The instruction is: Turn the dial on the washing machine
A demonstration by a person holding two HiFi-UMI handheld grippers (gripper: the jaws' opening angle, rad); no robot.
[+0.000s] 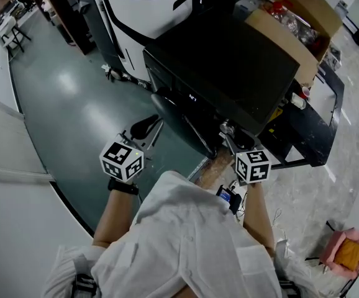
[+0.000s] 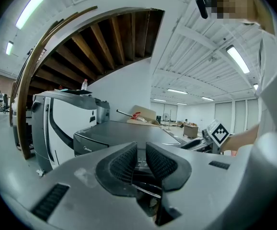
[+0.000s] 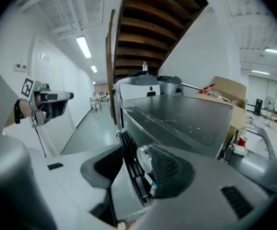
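The dark front-loading washing machine [image 1: 229, 67] stands straight ahead of me. In the right gripper view its silver dial [image 3: 144, 159] sits on the front panel, between the jaws and close against the right pad [image 3: 166, 169]. My right gripper [image 3: 134, 164] is open, its left jaw well clear of the dial; the head view shows this gripper [image 1: 229, 135] at the machine's front top edge. My left gripper [image 1: 143, 128] hovers left of the machine's front, touching nothing. Its pads [image 2: 124, 163] are drawn together with only a slit between them and hold nothing.
An open cardboard box [image 1: 297, 23] of items leans at the machine's right rear. A white-and-black appliance [image 1: 148, 5] stands behind on the left. A red cup [image 3: 242, 141] sits on a low black platform [image 1: 304, 129] to the right. Pink bag [image 1: 347, 250] on the floor.
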